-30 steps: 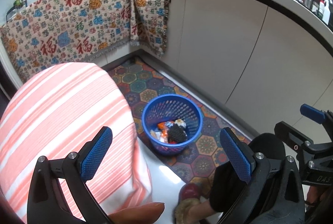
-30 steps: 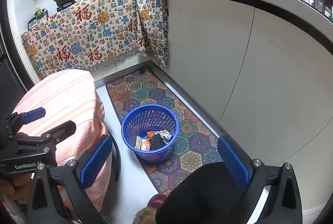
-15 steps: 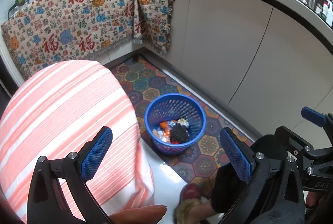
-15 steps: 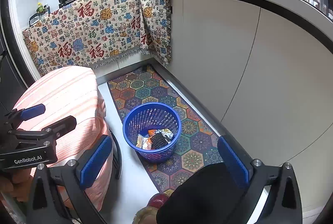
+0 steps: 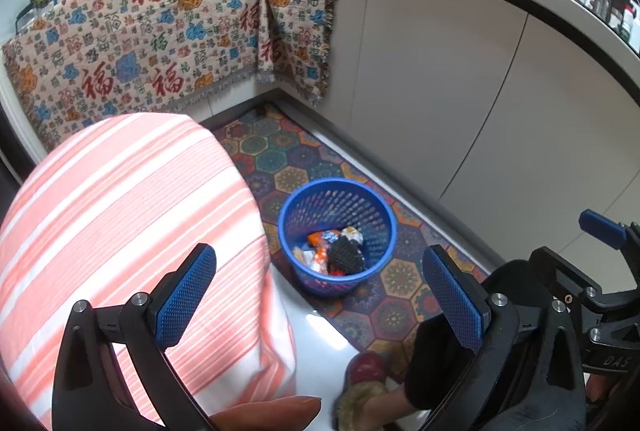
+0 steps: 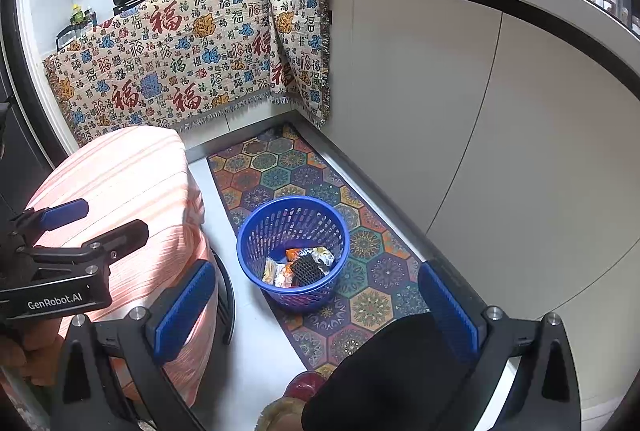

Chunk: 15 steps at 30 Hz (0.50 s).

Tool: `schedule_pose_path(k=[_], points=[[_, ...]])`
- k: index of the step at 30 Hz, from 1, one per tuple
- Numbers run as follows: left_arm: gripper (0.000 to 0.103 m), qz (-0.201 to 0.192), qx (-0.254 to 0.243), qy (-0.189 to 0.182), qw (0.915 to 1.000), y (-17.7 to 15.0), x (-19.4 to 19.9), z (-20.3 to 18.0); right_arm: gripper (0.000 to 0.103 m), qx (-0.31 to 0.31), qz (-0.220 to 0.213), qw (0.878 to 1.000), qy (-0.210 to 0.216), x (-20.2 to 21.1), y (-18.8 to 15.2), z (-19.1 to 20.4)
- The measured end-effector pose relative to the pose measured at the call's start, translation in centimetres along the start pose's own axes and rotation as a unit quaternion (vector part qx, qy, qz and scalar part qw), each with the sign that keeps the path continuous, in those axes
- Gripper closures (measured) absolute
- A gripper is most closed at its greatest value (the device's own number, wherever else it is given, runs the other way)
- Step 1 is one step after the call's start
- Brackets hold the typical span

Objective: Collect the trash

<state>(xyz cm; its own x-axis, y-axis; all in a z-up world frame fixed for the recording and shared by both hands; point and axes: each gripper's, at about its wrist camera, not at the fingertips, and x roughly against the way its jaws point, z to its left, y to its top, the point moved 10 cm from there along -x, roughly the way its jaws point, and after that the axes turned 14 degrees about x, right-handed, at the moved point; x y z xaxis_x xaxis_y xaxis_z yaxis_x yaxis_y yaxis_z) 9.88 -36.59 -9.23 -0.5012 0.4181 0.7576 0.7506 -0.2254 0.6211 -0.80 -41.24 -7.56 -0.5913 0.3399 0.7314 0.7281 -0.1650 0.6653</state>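
Note:
A blue plastic basket (image 5: 298,205) stands on the patterned floor mat, also in the right wrist view (image 6: 256,231). It holds trash (image 5: 334,251): crumpled wrappers and a black mesh piece, seen too in the right wrist view (image 6: 300,267). My left gripper (image 5: 320,291) is open and empty, held high above the floor, over the basket's near side. My right gripper (image 6: 316,307) is open and empty, also high above the floor, near the basket.
An orange-striped cloth covers a table (image 5: 120,215) at the left, by the basket. White cabinets (image 6: 460,119) run along the right. A patterned cloth (image 5: 160,43) hangs at the back under pots. The person's leg and slipper (image 5: 368,371) are below.
Both grippers have drifted slightly, so the basket sits a little lower and nearer the centre of the views. Both stay open and empty.

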Motion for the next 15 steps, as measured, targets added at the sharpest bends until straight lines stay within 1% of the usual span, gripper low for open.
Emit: schedule_pose_path(k=[15], points=[[0.000, -0.003, 0.000, 0.000, 1.0000, 0.09, 0.16, 0.01, 0.000, 0.001, -0.002, 1.000, 0.001, -0.08, -0.06, -0.03]])
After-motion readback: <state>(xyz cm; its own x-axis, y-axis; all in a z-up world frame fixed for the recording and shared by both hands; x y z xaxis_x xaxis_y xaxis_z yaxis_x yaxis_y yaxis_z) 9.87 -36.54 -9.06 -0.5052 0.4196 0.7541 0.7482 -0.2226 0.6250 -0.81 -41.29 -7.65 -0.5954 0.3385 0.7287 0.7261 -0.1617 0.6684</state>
